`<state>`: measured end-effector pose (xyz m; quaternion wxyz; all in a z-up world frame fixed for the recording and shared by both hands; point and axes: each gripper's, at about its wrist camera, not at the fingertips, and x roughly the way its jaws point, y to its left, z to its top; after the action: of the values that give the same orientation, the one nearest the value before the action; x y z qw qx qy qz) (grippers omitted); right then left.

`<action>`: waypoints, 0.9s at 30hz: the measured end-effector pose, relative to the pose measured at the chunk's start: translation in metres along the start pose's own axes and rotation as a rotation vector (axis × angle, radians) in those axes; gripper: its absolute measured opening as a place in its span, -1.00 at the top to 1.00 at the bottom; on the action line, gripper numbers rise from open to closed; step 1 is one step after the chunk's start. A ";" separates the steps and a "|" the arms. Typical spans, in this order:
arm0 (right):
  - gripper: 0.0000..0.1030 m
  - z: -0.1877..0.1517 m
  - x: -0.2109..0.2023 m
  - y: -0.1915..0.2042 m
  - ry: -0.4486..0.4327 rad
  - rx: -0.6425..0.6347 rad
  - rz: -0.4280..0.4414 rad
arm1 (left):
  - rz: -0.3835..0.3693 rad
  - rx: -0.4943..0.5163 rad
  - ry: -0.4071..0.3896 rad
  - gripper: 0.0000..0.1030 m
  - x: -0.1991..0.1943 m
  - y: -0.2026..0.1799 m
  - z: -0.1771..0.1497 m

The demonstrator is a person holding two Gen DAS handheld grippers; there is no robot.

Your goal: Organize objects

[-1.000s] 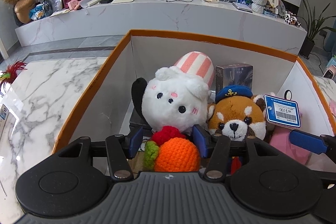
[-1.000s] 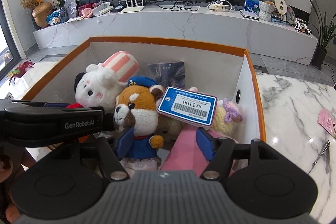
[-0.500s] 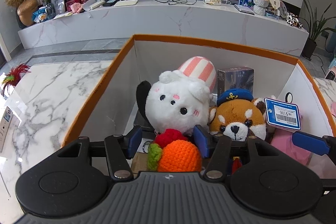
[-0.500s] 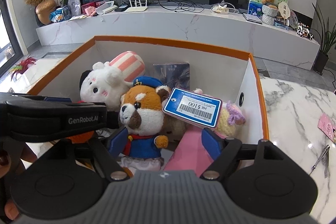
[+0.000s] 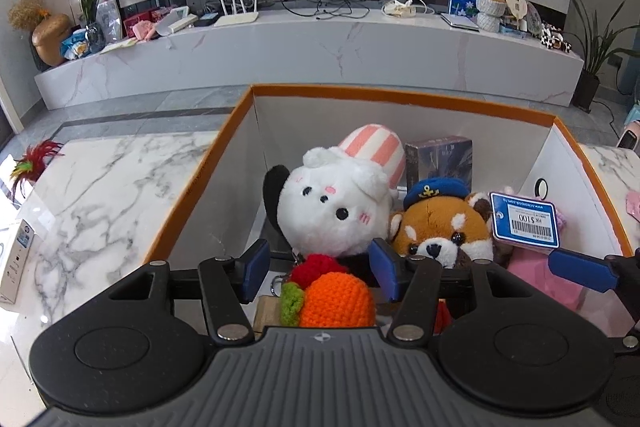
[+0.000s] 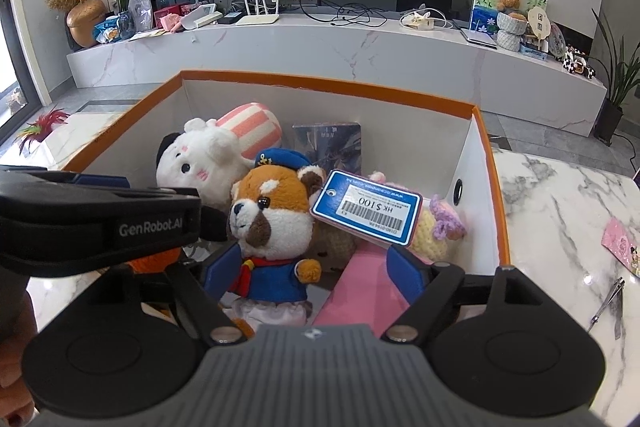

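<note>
Two grippers hang over the same orange-rimmed box (image 5: 400, 98), which sits on a marble table (image 5: 112, 187).

From the left wrist, the left gripper (image 5: 320, 273) has its blue pads apart, with clear gaps on both sides of the crocheted orange toy (image 5: 336, 301) that lies low between them at the near end of the box. Just behind it sits a white plush (image 5: 332, 211) with a pink-striped hat, and to its right a red panda plush (image 5: 440, 227) in a blue sailor cap, a blue price tag (image 5: 524, 219) beside its head. A dark boxed item (image 5: 440, 163) stands against the far wall.

From the right wrist, the right gripper (image 6: 310, 273) is spreading its jaws; the red panda plush (image 6: 276, 223) stands between the pads, and I can't quite tell whether the left pad brushes its blue jacket. A pink flat item (image 6: 360, 287) lies by the right pad, with a pale yellow crochet doll (image 6: 436, 231) beyond it by the box's right wall. The left gripper's black body crosses the left edge.
</note>
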<state>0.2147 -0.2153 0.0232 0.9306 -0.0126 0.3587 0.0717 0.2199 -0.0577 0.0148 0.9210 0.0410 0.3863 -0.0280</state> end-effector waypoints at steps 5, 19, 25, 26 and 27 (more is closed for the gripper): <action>-0.62 0.000 0.000 0.000 -0.003 -0.004 -0.007 | 0.040 0.019 -0.012 -0.38 -0.003 -0.002 0.000; -0.76 0.002 -0.007 0.003 -0.009 -0.007 -0.039 | -0.023 -0.038 -0.017 -0.45 -0.008 0.005 0.001; -0.82 0.005 -0.017 0.003 -0.014 0.014 -0.075 | -0.024 -0.058 -0.032 -0.51 -0.016 0.008 0.001; -0.82 0.005 -0.019 0.003 -0.013 0.014 -0.080 | -0.021 -0.060 -0.033 -0.51 -0.018 0.009 0.001; -0.82 0.004 -0.021 0.003 -0.012 0.016 -0.084 | -0.015 -0.062 -0.032 -0.51 -0.020 0.010 0.000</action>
<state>0.2018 -0.2145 0.0405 0.9350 -0.0197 0.3529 0.0296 0.2072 -0.0476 0.0295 0.9278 0.0091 0.3723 -0.0236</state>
